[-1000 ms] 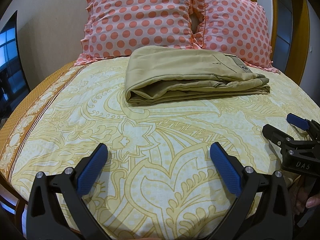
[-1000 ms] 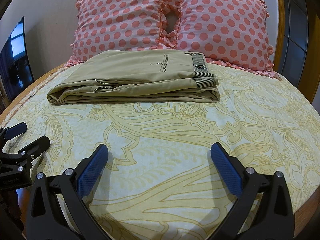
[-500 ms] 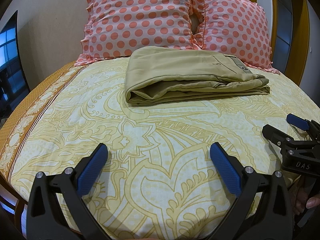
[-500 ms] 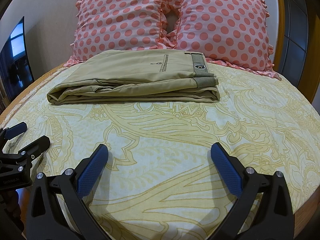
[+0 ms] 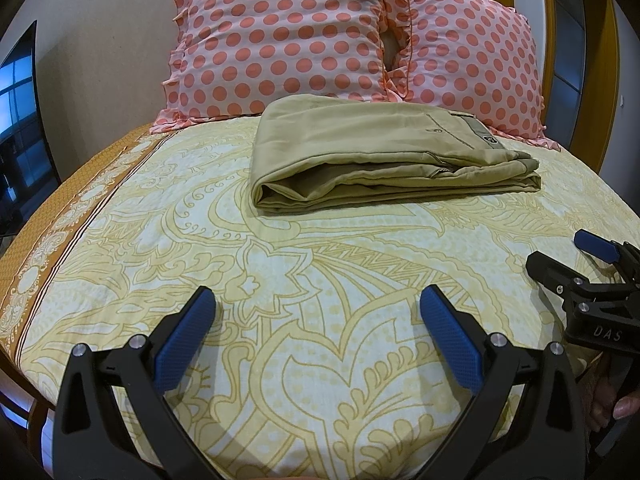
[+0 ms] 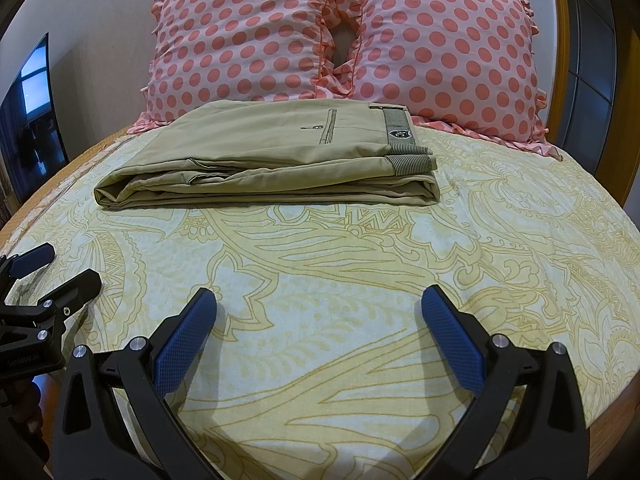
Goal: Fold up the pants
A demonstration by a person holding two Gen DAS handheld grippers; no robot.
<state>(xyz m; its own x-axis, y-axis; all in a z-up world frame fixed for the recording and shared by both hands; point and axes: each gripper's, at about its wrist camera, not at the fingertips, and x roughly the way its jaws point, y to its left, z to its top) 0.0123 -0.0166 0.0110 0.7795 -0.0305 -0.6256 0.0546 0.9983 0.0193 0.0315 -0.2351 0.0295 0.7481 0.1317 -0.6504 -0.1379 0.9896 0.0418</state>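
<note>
Khaki pants [image 5: 384,156] lie folded in a neat flat rectangle on the bed, just in front of the pillows; they also show in the right wrist view [image 6: 272,160], waistband at the right. My left gripper [image 5: 316,300] is open and empty, well short of the pants above the near part of the bed. My right gripper [image 6: 318,300] is open and empty too, beside the left one. Each gripper shows in the other's view: the right one [image 5: 568,256] at the right edge, the left one [image 6: 64,268] at the left edge.
Two pink pillows with orange dots [image 5: 288,36] [image 6: 444,48] lean against the wall behind the pants. The bed has a yellow patterned sheet [image 5: 320,264] with an orange border [image 5: 68,216] on the left. A dark screen [image 5: 16,120] stands left; a wooden frame [image 6: 560,60] stands right.
</note>
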